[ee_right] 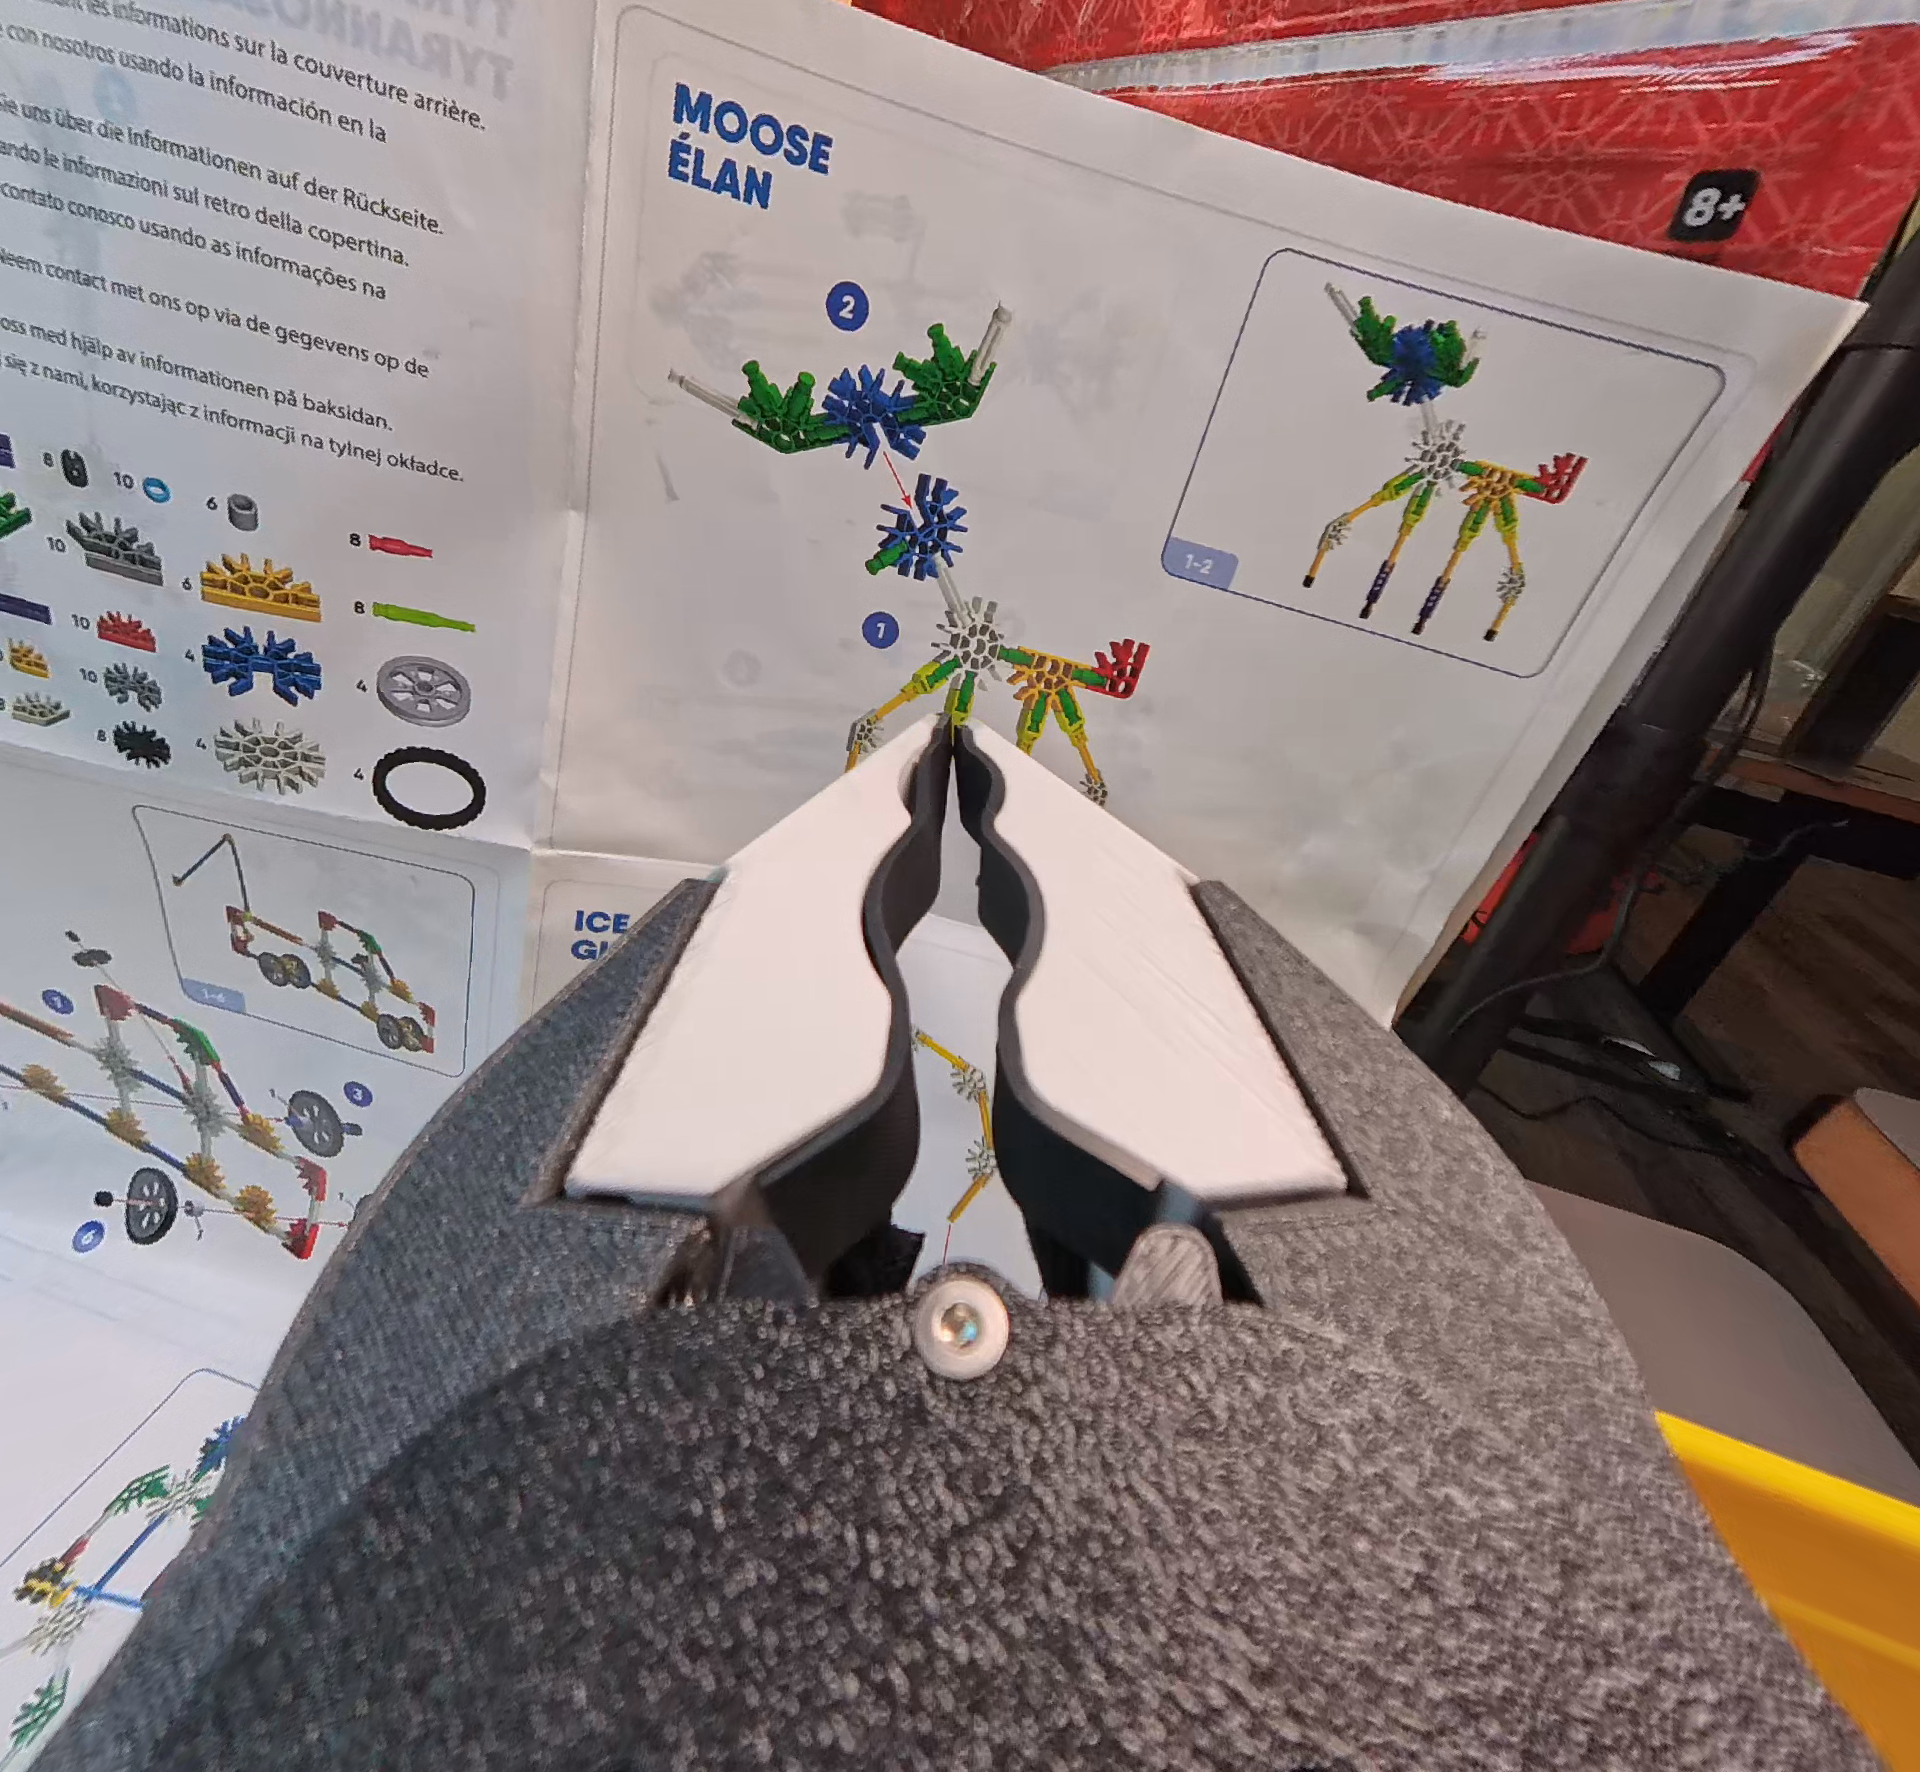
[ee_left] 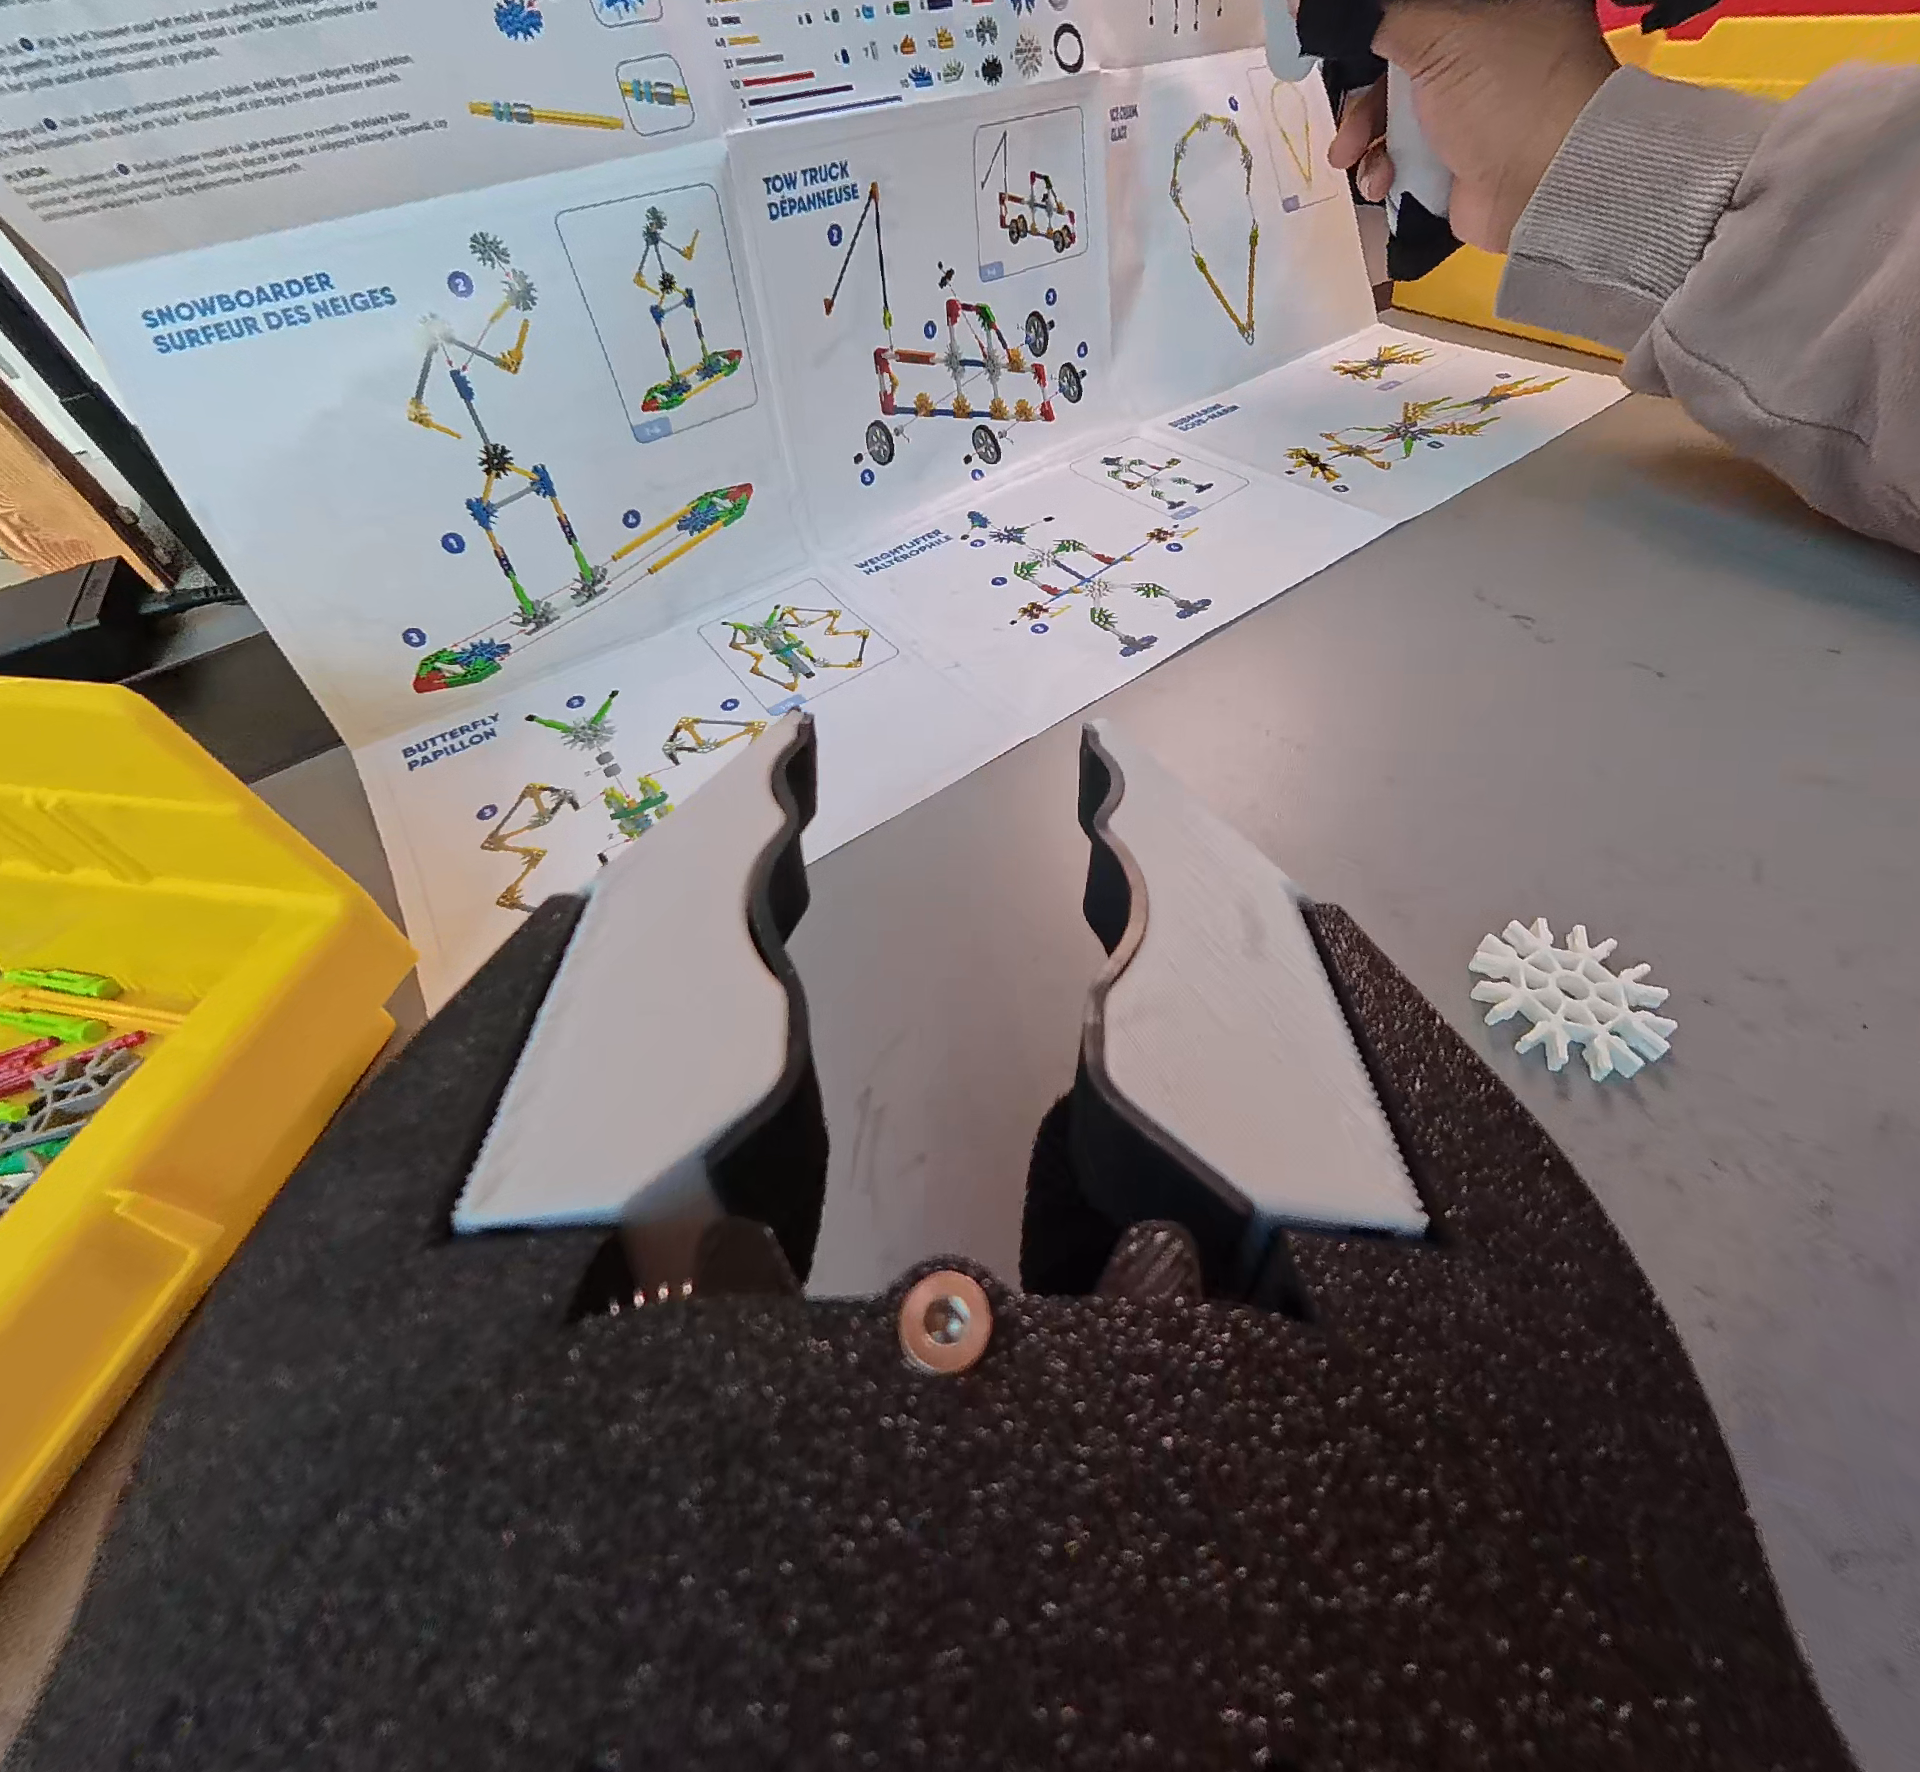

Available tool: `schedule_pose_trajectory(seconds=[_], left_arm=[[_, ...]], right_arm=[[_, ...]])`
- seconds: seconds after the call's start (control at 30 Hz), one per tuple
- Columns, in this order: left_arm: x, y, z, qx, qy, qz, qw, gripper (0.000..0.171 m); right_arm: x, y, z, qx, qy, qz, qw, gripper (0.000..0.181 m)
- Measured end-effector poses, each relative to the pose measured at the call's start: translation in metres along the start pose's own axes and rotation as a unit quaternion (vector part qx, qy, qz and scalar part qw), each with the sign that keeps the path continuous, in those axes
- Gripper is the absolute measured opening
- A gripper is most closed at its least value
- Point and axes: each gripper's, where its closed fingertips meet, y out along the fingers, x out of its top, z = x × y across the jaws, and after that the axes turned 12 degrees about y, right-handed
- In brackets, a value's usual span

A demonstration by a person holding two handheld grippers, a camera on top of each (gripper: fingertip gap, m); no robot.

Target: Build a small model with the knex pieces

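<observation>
My left gripper (ee_left: 945,735) is open and empty, low over the grey table (ee_left: 1455,683), with its tips at the near edge of a large folded instruction sheet (ee_left: 727,320). A white snowflake-shaped connector (ee_left: 1571,1000) lies flat on the table to the right of it, apart from the fingers. My right gripper (ee_right: 951,735) is shut with its pads together, and nothing shows between them. It is held up in front of the upright part of the sheet (ee_right: 1143,475). The right gripper also shows in the left wrist view at the top right (ee_left: 1288,29), held by a hand.
A yellow bin (ee_left: 156,891) with several coloured rods stands at the left. A red box (ee_right: 1455,8) stands behind the sheet. Another yellow bin (ee_right: 1818,1566) is at the lower right. A person's grey sleeve (ee_left: 1766,320) rests over the table's far right. A dark stand (ee_right: 1714,683) is at the right. Left tips to right tips: about 45 cm. The left tips stand about 12 cm off the white snowflake-shaped connector (ee_left: 1571,1000).
</observation>
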Motion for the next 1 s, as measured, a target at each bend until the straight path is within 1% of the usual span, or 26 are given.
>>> schedule_pose_trajectory(seconds=[0.17,0.4,0.77,1.0], left_arm=[[-0.001,0.000,0.002,0.002,-0.008,0.000,1.000,0.051],[-0.002,0.001,0.002,0.002,-0.007,0.005,1.000,0.050],[-0.003,0.002,0.002,0.001,-0.010,0.007,1.000,0.050],[-0.003,0.002,0.002,0.001,-0.011,0.009,1.000,0.050]], right_arm=[[0.000,0.001,-0.002,0.000,0.006,-0.005,1.000,0.000],[0.010,0.001,-0.010,-0.003,0.017,-0.024,1.000,0.001],[0.001,0.000,-0.015,-0.007,0.022,-0.018,1.000,0.001],[0.010,-0.002,-0.019,-0.010,0.026,-0.028,0.999,0.002]])
